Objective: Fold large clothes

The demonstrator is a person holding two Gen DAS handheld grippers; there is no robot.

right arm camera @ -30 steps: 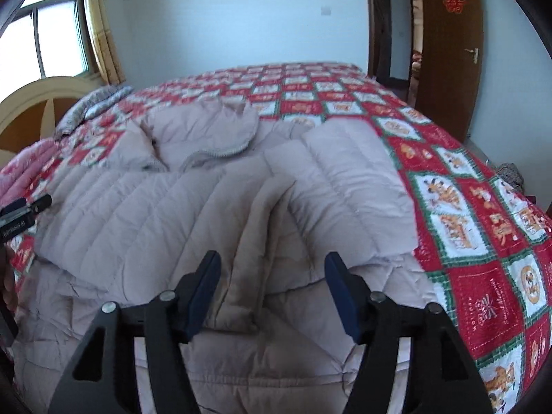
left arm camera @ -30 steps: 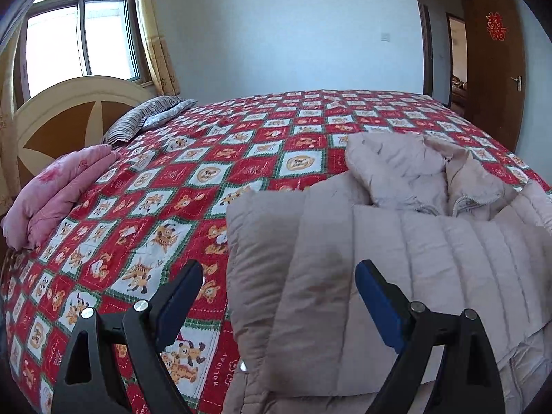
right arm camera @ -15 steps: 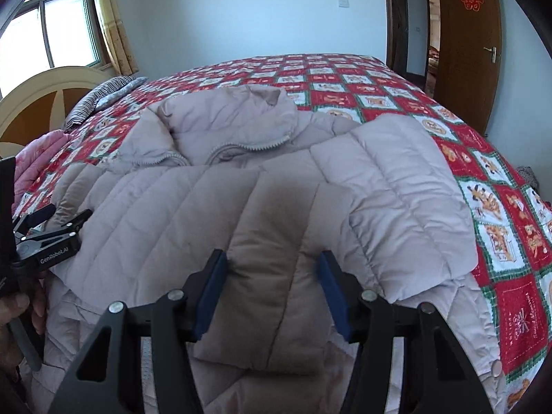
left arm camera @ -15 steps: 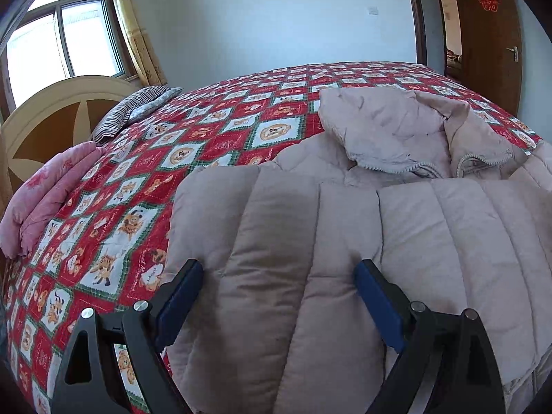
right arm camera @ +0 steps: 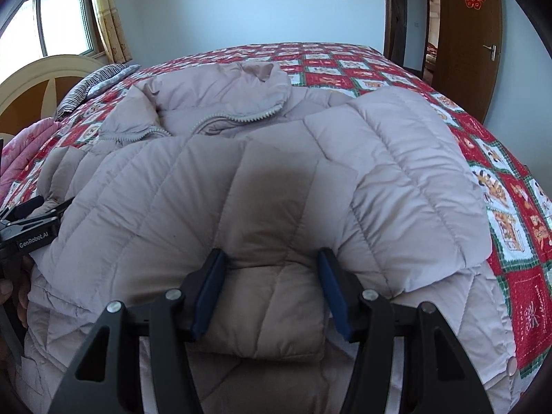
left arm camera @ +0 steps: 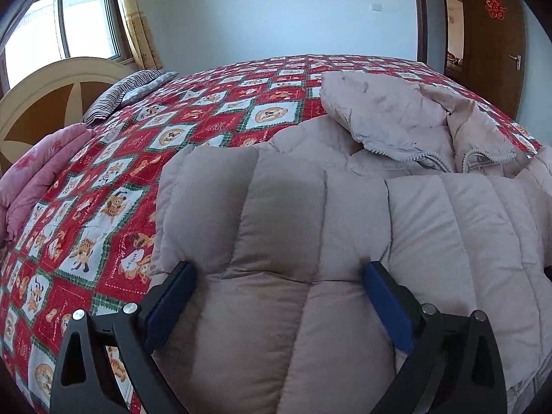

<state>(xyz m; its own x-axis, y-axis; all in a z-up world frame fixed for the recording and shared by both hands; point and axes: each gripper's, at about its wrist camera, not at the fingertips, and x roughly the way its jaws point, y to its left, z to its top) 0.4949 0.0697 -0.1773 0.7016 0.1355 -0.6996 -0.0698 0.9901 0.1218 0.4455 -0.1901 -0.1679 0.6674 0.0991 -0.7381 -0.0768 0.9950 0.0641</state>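
Note:
A large beige quilted down jacket [left arm camera: 345,214] lies on the bed, hood [left arm camera: 383,117] at the far side, both sleeves folded across its body. My left gripper [left arm camera: 276,296] is open, its blue-padded jaws straddling the folded left sleeve low over the fabric. In the right wrist view the jacket [right arm camera: 262,179] fills the middle. My right gripper [right arm camera: 270,289] is open, narrower, with its jaws on either side of the folded right sleeve's cuff [right arm camera: 269,314]. The left gripper [right arm camera: 27,231] shows at that view's left edge.
The bed has a red patterned quilt [left arm camera: 114,186]. A pink folded blanket [left arm camera: 38,172] and a striped pillow [left arm camera: 127,89] lie by the headboard [left arm camera: 34,93] on the left. A brown door [right arm camera: 469,41] stands at the far right.
Both grippers have moved forward and down over the jacket. The right gripper's jaws have narrowed around the sleeve cuff. The sleeves now lie folded across the jacket's body.

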